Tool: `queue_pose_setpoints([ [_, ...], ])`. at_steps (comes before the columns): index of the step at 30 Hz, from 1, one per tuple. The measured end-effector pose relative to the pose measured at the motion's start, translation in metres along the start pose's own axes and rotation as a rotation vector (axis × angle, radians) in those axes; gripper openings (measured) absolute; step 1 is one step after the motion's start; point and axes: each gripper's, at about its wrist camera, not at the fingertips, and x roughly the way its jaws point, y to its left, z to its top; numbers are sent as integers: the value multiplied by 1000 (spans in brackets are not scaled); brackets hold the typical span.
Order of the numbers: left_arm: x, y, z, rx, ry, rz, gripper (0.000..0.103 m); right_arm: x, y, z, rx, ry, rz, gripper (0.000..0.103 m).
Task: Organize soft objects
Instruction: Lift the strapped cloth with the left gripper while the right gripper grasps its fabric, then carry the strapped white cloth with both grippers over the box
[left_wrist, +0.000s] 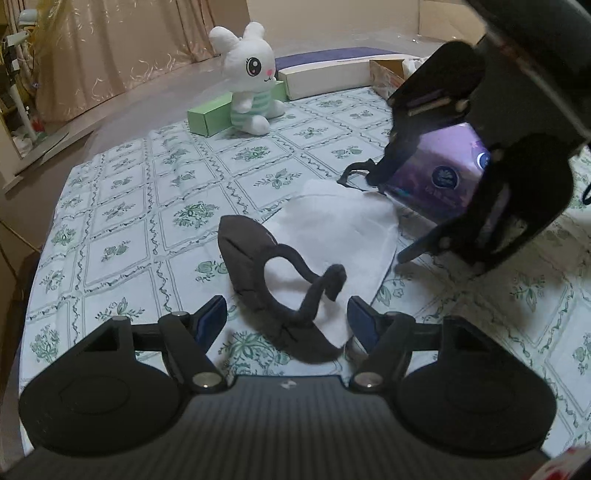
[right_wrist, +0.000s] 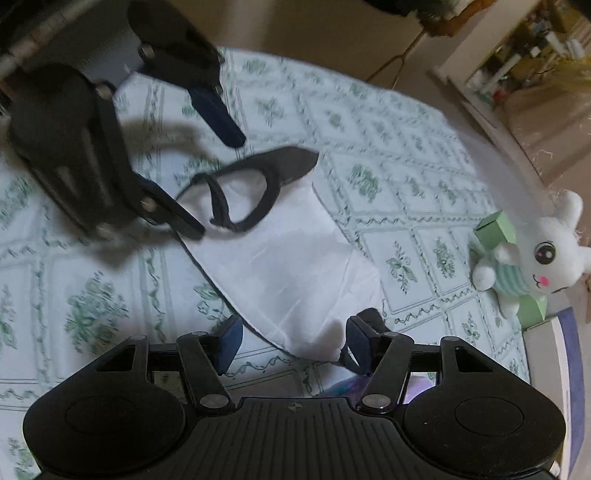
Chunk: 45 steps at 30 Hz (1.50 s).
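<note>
Floral bedsheet holds plush rabbit, tissue pack; both jaws open, empty.

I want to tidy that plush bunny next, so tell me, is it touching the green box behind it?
Touching. In the left wrist view the plush bunny sits leaning back against the green box, with no gap showing between them.

Open bedsheet runs from nine to eleven o'clock, while the plush rabbit blocks twelve and the purple tissue pack crowds two.
</note>
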Motion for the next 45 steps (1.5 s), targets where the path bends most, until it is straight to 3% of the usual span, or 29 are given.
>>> queue_pose_setpoints([
  [5,-5,2,-5,-4,-31,-7,71,21,-1,6,-16,50,14,60],
  [7,-4,-1,-4,7,-32,-14,71,24,-4,10,2,49,22,41],
  [9,-1,-3,-4,26,-32,-14,71,23,-3,14,11,48,33,14],
  [12,5,-6,-1,58,-22,11,71,24,-2,17,41,44,35,8],
  [20,5,-17,8,90,-85,-48,68,3,-16,7,214,-8,124,7],
  [22,7,-23,11,119,-79,-57,57,-4,-18,3,259,-22,149,6],
  [24,9,-30,14,146,-60,-49,38,-10,-19,-2,289,-33,169,6],
  [27,3,-39,19,168,-46,-48,16,-19,-18,-8,306,-49,169,6],
  [33,-29,-65,25,193,-32,-21,10,-50,-9,-17,344,-112,168,6],
  [37,-57,-87,23,154,-52,-10,9,-81,9,-26,392,-166,155,6],
  [45,-109,-158,23,101,-95,-69,9,-159,53,-69,529,-256,108,6],
])
